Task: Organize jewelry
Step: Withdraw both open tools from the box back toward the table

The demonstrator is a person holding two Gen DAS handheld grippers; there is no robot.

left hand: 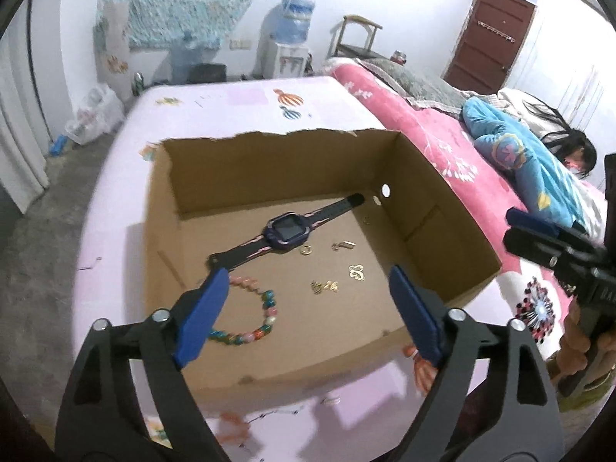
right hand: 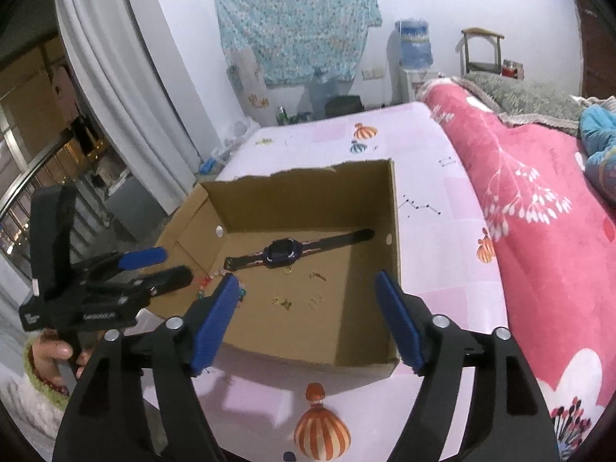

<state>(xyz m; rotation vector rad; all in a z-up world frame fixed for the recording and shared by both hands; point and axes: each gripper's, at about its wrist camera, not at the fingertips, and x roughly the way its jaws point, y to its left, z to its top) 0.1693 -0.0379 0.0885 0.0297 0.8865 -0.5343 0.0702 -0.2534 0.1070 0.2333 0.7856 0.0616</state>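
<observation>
An open cardboard box (left hand: 442, 208) (right hand: 389, 208) lies on a bed with a pink sheet. On its floor rest a dark smartwatch (left hand: 283, 229) (right hand: 283, 252), a colourful bead bracelet (left hand: 254, 315) (right hand: 206, 283) partly hidden by a finger, and several small gold earrings (left hand: 356, 271) (right hand: 285, 302). My left gripper (left hand: 308, 308) hovers open above the box's near side, nothing between its blue pads. My right gripper (right hand: 306, 312) is also open over the near edge, with nothing in it. Each gripper shows at the edge of the other's view, the right gripper (left hand: 539, 238) and the left gripper (right hand: 165, 263).
A pink flowered blanket (left hand: 423, 127) (right hand: 539, 192) lies to the right of the box, and a person in blue (left hand: 519, 154) lies on it. A water dispenser (left hand: 290, 42), a chair (left hand: 356, 38) and a white curtain (right hand: 127, 88) stand beyond the bed.
</observation>
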